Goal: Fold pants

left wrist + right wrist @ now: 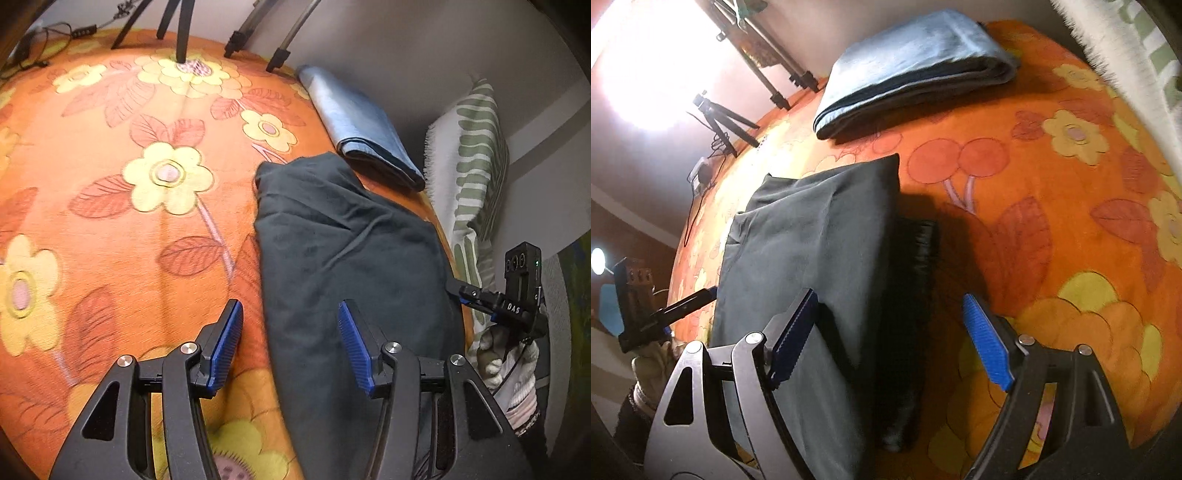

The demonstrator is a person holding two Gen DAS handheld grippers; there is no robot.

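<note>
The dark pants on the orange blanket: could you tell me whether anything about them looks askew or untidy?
Slightly. The dark pants lie folded on the floral blanket, but the black waistband sticks out past the folded edge, and creases run across the top layer. The folded blue cloth beyond looks neat.

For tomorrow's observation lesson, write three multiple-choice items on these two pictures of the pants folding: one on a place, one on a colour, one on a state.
1. Where does the folded blue cloth lie?
A. on the dark pants
B. beyond the dark pants, apart from them
C. between a tool's fingers

2. What colour is the floral bedspread?
A. orange
B. green
C. white

3. How do the left tool and right tool stand?
A. both shut on cloth
B. one holds the pants
C. both open, holding nothing

Answers: B, bedspread shows between the two cloths; A, orange ground with yellow flowers; C, the blue pads stand apart, gripping nothing.
</note>
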